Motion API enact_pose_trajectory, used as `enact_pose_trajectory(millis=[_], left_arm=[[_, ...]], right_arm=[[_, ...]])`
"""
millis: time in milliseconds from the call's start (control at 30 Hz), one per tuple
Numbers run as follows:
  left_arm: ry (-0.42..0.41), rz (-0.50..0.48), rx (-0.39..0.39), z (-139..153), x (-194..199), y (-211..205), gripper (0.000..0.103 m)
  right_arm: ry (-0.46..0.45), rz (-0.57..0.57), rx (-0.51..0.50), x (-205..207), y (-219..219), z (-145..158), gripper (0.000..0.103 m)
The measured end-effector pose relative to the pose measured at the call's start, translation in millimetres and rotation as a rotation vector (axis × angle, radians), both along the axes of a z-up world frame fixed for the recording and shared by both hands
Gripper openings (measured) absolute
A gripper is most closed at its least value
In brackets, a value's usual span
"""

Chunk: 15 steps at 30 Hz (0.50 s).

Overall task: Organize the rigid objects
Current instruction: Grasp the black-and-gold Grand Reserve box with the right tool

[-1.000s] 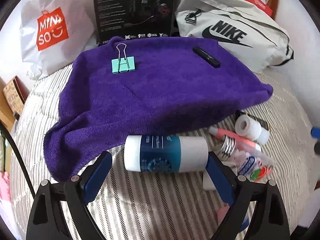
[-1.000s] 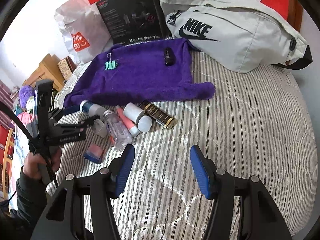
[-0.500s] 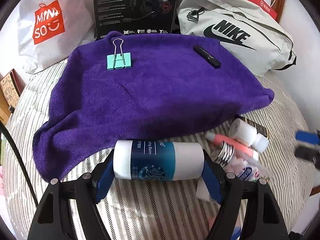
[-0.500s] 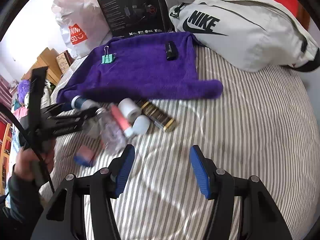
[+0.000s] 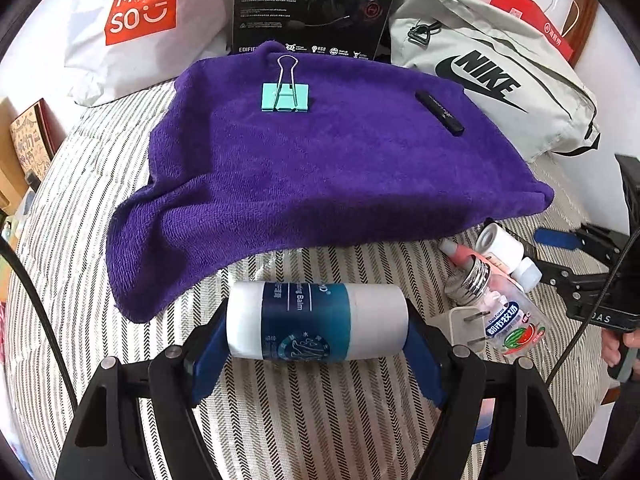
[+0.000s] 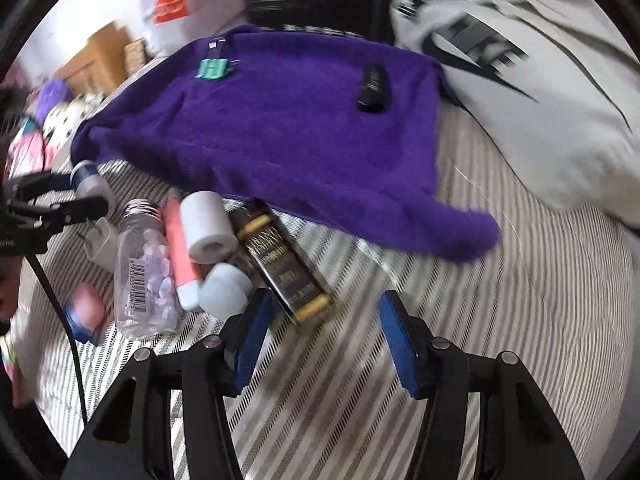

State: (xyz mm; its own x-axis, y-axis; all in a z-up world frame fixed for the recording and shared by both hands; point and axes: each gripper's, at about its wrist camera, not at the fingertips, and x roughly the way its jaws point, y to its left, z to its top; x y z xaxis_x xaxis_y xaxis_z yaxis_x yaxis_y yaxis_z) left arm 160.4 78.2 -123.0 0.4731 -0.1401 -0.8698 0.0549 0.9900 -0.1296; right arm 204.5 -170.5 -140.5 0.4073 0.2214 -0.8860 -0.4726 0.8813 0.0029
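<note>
My left gripper (image 5: 316, 340) is shut on a white and blue balm bottle (image 5: 317, 322), held crosswise between its blue pads just above the striped bed. A purple towel (image 5: 320, 168) lies beyond it with a teal binder clip (image 5: 285, 97) and a black stick (image 5: 439, 113) on top. My right gripper (image 6: 324, 336) is open and empty, close over a black and gold box (image 6: 282, 264). Beside that box lie a white roll (image 6: 206, 226), a pink tube (image 6: 180, 256), a clear candy bottle (image 6: 146, 276) and a pale cap (image 6: 224, 290).
A grey Nike bag (image 5: 492, 68), a black headset box (image 5: 316, 4) and a white Miniso bag (image 5: 136, 16) line the far side of the bed. A white plug (image 5: 466, 326) lies next to the candy bottle. A pink and blue case (image 6: 84, 312) lies at left.
My left gripper has closed on the balm bottle and lifted it slightly. My right gripper has moved forward and left toward the pile, now close over the black and gold box.
</note>
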Motion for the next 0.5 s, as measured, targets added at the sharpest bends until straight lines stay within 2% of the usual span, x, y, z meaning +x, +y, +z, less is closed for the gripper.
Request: enact_pose_trajectory(millis=[100, 200, 267, 333, 500], left_arm=[[0.000, -0.002, 0.004, 0.5, 0.3, -0.4, 0.077], [0.000, 0.001, 0.000, 0.7, 0.0, 0.4, 0.077], [-0.002, 0.002, 0.004, 0.5, -0.9, -0.1, 0.077], [-0.003, 0.006, 0.004, 0.3, -1.9, 0.2, 0.077], [-0.003, 0.008, 0.027, -0.4, -6.6, -1.6, 0.077]], right_arm=[[-0.033, 0.064, -0.017, 5.5, 11.1, 0.3, 0.054], [-0.050, 0.137, -0.008, 3.6, 22.3, 1.2, 0.036], [-0.062, 0.146, -0.026, -0.9, 24.1, 1.7, 0.034], [-0.022, 0.110, -0.005, -4.1, 18.2, 2.5, 0.028], [0.073, -0.068, 0.043, -26.9, -12.0, 4.2, 0.027]])
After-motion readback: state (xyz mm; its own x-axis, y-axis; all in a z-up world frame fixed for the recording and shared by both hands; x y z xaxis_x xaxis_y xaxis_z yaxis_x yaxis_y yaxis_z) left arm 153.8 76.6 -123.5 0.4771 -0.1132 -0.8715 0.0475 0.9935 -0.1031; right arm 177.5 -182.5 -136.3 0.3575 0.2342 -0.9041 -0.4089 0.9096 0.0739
